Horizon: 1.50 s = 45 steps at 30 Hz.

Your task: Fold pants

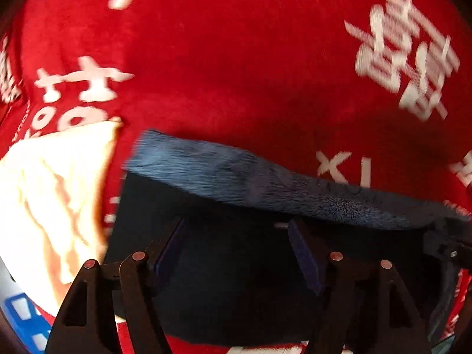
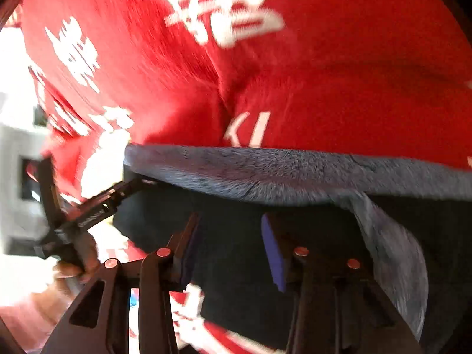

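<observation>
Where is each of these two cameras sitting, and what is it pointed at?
Left wrist view: sits on the left gripper, looking along its two fingers at dark pants over a red cloth with white lettering; the right gripper shows at the right edge.
Right wrist view: sits on the right gripper, facing the same pants and red cloth; the left gripper and the person's hand show at left.
Shared: the pants, the red cloth, and each other's gripper.

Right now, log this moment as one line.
task: fold pants | pants: on red cloth | left gripper: open | right gripper: open
</observation>
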Each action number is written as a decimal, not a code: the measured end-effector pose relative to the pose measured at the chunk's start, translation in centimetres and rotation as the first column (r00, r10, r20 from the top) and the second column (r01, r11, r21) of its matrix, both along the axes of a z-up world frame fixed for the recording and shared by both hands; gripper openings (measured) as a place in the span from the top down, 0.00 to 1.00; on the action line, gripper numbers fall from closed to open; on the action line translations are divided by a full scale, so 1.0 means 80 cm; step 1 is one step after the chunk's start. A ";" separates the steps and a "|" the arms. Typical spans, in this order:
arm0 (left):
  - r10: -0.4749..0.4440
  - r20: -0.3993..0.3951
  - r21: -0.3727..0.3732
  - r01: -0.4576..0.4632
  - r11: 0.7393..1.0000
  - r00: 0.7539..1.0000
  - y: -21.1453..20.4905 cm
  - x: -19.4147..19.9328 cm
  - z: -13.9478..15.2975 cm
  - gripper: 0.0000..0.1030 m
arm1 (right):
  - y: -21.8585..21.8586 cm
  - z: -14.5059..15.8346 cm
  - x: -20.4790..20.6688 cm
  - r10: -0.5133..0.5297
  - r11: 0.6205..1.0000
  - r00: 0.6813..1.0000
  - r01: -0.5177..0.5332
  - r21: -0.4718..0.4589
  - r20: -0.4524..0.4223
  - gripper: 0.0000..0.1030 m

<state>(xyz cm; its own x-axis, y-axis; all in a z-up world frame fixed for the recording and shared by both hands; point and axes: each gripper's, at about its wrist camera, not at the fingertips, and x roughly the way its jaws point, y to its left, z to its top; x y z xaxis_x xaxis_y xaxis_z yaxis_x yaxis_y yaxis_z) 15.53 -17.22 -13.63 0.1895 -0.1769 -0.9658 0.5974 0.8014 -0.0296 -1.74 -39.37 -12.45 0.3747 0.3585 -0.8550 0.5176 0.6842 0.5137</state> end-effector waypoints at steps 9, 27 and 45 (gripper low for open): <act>0.019 0.097 0.109 -0.030 0.994 0.995 -0.062 0.022 -0.048 0.17 | -0.050 -0.043 0.036 -0.102 0.988 0.994 0.097 -0.117 -0.044 0.63; -0.248 -0.114 0.016 0.252 0.968 0.962 -0.027 -0.187 0.033 0.17 | 0.015 0.047 -0.236 -0.359 0.921 0.929 0.336 -0.196 -0.092 0.43; -0.506 -0.194 -0.110 0.494 0.863 0.841 -0.051 -0.373 0.052 0.17 | 0.119 0.033 -0.542 -0.686 0.726 0.707 0.649 -0.226 -0.174 0.42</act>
